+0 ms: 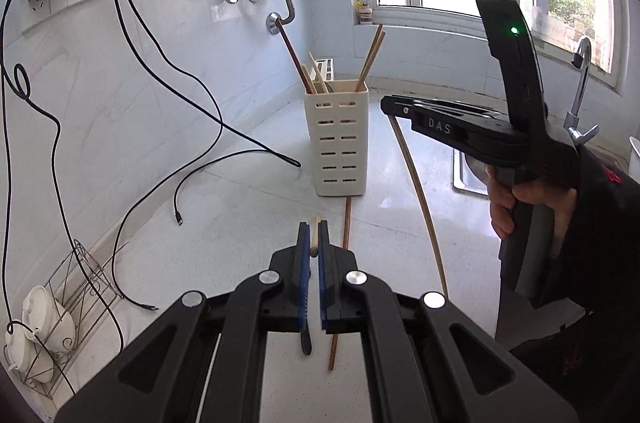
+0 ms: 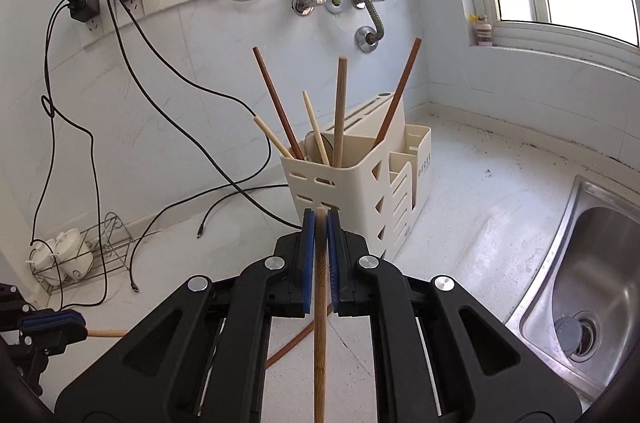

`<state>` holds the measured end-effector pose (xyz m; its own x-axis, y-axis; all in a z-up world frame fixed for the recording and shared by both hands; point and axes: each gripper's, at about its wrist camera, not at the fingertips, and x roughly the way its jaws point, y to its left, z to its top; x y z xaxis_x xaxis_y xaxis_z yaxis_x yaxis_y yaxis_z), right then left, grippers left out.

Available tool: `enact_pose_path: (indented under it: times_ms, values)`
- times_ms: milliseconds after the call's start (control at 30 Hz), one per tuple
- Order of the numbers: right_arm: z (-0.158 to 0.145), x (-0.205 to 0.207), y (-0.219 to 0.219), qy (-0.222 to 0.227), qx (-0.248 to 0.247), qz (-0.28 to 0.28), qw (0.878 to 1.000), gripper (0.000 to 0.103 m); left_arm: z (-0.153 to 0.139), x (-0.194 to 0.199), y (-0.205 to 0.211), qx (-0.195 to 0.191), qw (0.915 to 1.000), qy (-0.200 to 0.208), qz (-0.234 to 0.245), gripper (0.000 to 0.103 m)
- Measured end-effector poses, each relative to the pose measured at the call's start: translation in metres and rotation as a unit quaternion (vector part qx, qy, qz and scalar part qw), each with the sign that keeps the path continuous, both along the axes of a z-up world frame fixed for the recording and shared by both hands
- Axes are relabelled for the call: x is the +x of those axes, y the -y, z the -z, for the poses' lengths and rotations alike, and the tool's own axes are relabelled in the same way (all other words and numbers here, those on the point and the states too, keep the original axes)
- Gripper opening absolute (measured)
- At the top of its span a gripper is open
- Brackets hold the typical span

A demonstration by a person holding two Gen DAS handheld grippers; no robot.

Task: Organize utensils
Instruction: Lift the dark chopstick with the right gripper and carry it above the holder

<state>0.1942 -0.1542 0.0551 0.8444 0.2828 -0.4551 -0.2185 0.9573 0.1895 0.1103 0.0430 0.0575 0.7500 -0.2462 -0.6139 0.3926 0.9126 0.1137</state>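
A cream slotted utensil holder [image 1: 336, 139] [image 2: 340, 191] stands on the white counter with several chopsticks upright in it. My left gripper [image 1: 314, 229] is shut on a pale chopstick [image 1: 316, 235] whose tip pokes out past the blue pads; it also shows at the lower left of the right wrist view [image 2: 82, 329]. My right gripper [image 2: 320, 219] is shut on a long bamboo chopstick [image 2: 320, 323], just in front of the holder. In the left wrist view this right gripper [image 1: 386, 103] hovers right of the holder, its chopstick [image 1: 420, 199] hanging down. A dark brown chopstick [image 1: 344, 255] lies on the counter.
A steel sink [image 2: 580, 283] and faucet [image 1: 580, 95] lie to the right. Black cables [image 1: 192, 175] trail from wall sockets across the counter on the left. A wire rack with white cups [image 2: 80, 255] stands at the left wall. A window fills the right wall.
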Motion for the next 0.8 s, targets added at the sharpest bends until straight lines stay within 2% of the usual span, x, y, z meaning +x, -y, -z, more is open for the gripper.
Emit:
enact_pose_path:
  times_ms: [800]
  values:
    - [-0.039,-0.017,0.038,0.063,-0.023,-0.03,0.997,0.006,-0.059,0.051,0.062,-0.054,0.9974,0.046,-0.015,0.004]
